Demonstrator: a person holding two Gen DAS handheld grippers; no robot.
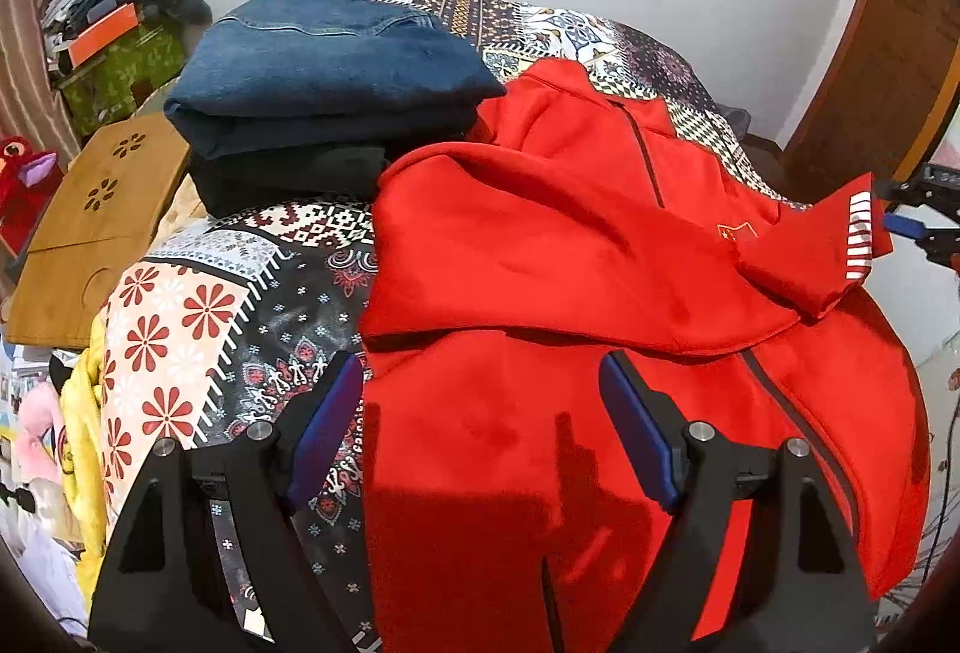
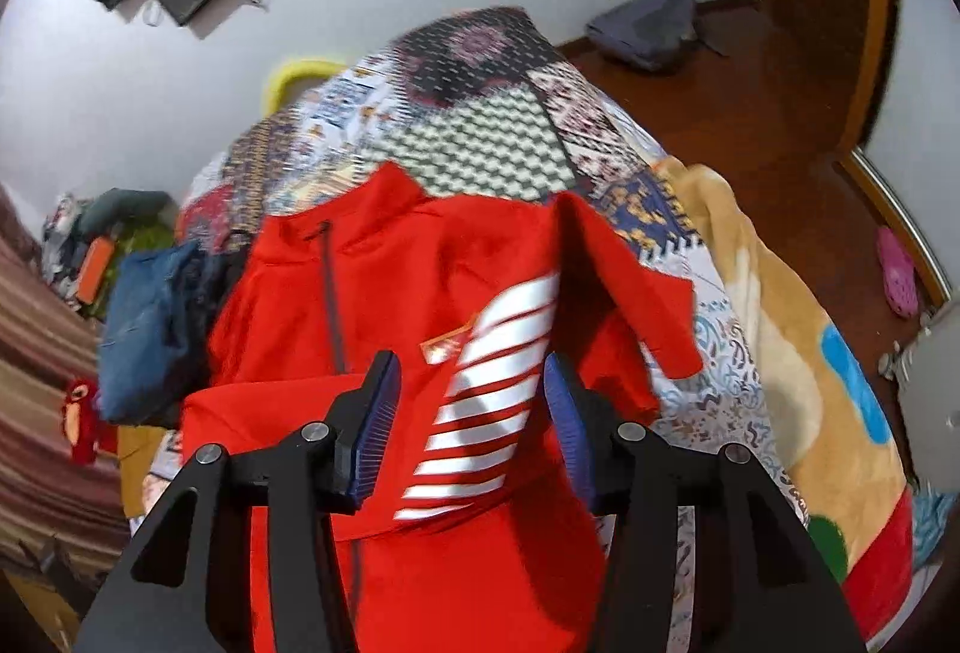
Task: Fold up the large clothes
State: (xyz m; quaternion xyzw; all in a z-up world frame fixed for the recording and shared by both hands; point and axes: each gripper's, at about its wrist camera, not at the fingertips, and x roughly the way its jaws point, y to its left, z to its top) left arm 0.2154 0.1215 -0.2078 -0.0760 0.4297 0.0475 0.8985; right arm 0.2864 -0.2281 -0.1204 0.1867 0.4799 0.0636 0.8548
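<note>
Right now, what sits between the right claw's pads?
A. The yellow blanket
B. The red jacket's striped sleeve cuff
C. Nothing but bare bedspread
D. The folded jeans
B: in the right wrist view the white-striped cuff of the red jacket lies between the right claw's blue pads, which stand apart from it.

Each gripper, left gripper (image 1: 480, 431) and right gripper (image 2: 471, 428), has black arms, silver screws and ribbed blue pads.
</note>
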